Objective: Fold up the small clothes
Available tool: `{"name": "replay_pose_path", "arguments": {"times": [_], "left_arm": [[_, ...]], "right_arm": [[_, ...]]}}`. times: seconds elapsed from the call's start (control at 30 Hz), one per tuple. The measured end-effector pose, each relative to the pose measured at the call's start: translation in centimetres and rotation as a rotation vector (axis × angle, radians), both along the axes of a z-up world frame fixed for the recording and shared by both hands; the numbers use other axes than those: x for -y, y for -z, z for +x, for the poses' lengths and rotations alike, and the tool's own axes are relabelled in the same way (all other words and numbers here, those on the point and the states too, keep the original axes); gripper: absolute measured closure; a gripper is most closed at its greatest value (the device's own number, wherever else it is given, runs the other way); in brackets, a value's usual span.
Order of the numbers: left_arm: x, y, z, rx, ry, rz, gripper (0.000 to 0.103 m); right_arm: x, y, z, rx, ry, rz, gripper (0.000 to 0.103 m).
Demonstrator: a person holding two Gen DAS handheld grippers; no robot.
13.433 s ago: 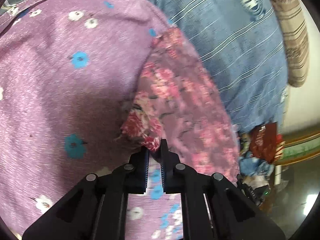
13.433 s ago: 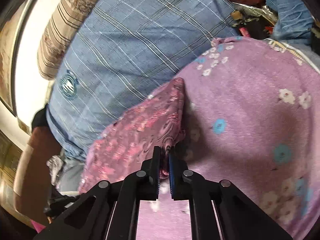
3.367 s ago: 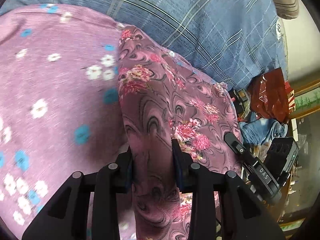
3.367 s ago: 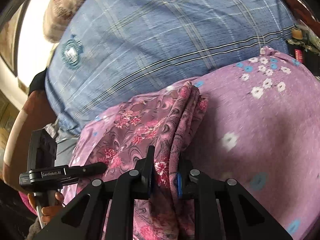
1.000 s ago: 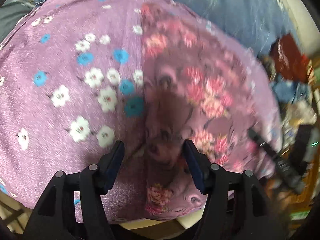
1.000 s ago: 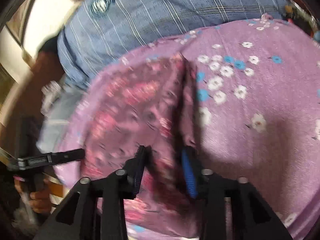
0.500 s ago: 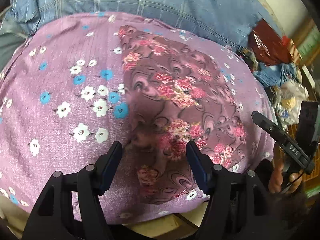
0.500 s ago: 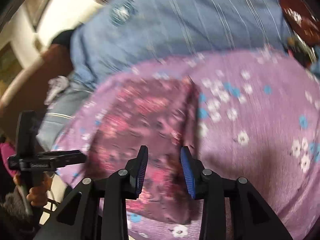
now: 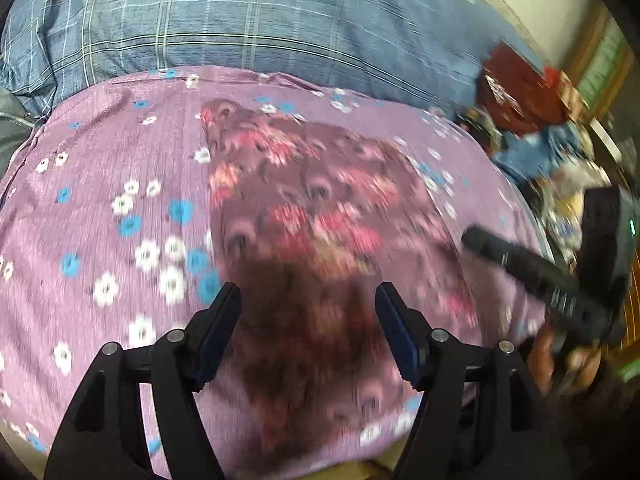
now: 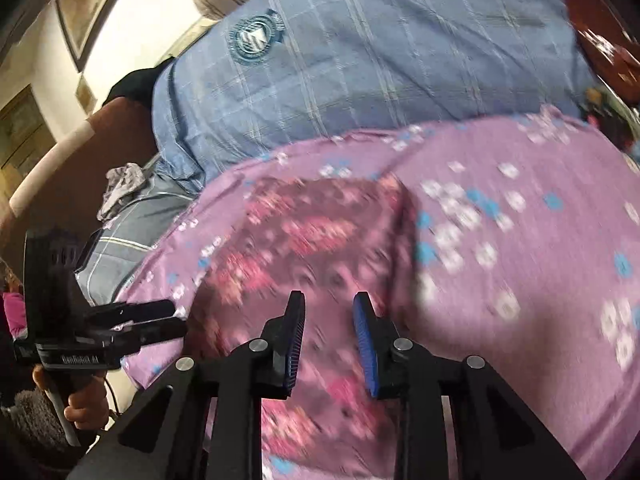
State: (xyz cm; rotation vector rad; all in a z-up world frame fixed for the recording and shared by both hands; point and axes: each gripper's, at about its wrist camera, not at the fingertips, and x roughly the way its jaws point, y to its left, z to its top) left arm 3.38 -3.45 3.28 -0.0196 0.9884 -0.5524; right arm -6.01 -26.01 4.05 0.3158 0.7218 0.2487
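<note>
Both tools empty: left tool (image 9: 308, 320) spread wide, right tool (image 10: 329, 328) parted, each hovering over the near end of the folded floral garment (image 9: 320, 220). Garment lies flat on the purple flowered cloth (image 9: 120, 220), checked blue fabric (image 9: 260, 28) behind it on the far side. Risk, as I read it: a low pass snags the top layer and reopens the fold. Motion blur hides the near edge, so clearance unknown.
</note>
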Motion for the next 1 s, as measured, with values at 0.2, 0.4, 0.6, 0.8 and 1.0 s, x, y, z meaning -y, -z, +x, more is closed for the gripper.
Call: {"name": "replay_pose_path", "arguments": {"times": [0.2, 0.4, 0.6, 0.8, 1.0], "left_arm": [[-0.1, 4.7, 3.0, -0.102, -0.120, 0.106, 0.019], [-2.5, 1.4, 5.9, -0.119, -0.177, -0.036, 0.021], [0.7, 2.5, 9.8, -0.091, -0.162, 0.103, 0.021], [1.5, 3.8, 10.3, -0.087, -0.159, 0.135, 0.024], [1.6, 4.4, 10.9, -0.108, -0.162, 0.117, 0.024]], "right_arm": [[-1.6, 4.9, 3.3, -0.078, 0.013, -0.115, 0.082], [0.3, 2.1, 5.3, -0.089, 0.017, -0.040, 0.068], [3.3, 3.4, 12.5, -0.198, 0.121, 0.097, 0.061], [2.7, 2.0, 12.9, -0.069, 0.092, 0.079, 0.098], [4.2, 5.6, 14.4, -0.190, 0.126, 0.081, 0.098]]}}
